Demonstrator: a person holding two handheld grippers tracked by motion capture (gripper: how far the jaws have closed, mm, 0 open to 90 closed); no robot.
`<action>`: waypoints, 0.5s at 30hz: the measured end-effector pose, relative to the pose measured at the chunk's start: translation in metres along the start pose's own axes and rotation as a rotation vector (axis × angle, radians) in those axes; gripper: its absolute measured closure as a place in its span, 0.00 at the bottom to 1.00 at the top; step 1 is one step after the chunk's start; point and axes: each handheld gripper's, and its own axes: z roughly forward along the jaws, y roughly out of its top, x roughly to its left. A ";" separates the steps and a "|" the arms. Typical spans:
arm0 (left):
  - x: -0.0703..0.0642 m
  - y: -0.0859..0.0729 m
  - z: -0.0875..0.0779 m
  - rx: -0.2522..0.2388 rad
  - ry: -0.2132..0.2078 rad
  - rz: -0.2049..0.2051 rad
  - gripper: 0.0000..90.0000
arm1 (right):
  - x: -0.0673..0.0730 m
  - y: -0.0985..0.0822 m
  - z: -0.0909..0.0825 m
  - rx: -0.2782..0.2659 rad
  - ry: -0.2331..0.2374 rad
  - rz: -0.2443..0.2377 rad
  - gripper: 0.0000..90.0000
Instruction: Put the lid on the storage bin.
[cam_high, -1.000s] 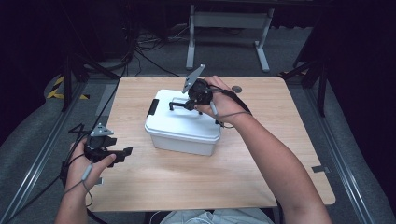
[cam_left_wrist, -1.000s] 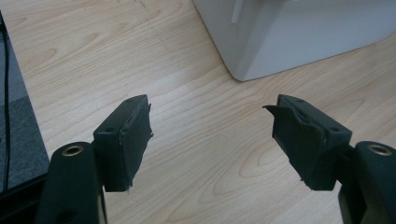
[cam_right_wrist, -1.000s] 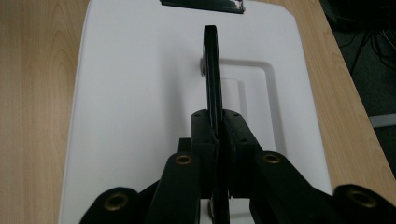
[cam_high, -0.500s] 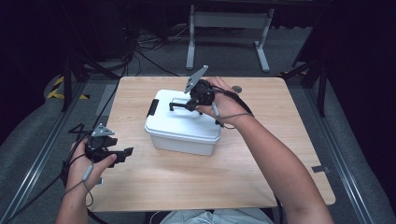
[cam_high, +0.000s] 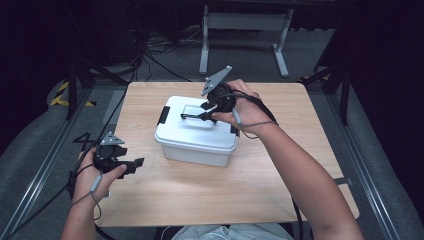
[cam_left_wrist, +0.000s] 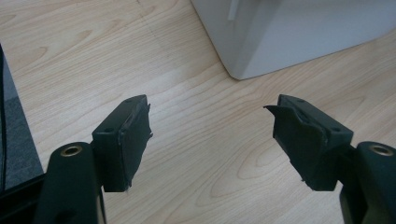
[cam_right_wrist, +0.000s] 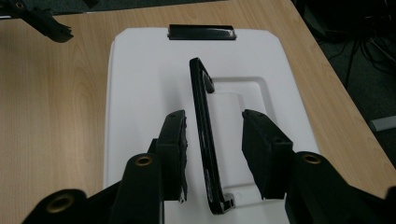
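Progress looks partial: the white box (cam_high: 196, 131) sits mid-counter with its black handle (cam_right_wrist: 204, 135) raised, between the right gripper (cam_right_wrist: 214, 149) fingers just opening off it, while the left gripper (cam_left_wrist: 219, 140), beside the box, gapes empty.

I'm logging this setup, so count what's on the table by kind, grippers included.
Box: 1
Handle on its lid: 1
Latches: 2
Grippers, left and right: 2
Total: 6
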 end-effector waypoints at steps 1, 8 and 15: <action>0.000 0.000 0.000 0.000 -0.002 0.002 0.31 | 0.000 0.000 -0.002 -0.004 -0.001 0.001 0.67; 0.000 0.002 0.001 -0.001 -0.004 0.004 0.31 | 0.001 0.001 -0.021 -0.034 -0.017 0.019 0.66; 0.001 0.002 0.000 -0.008 -0.004 0.004 0.31 | 0.000 -0.003 -0.038 -0.055 -0.035 0.052 0.61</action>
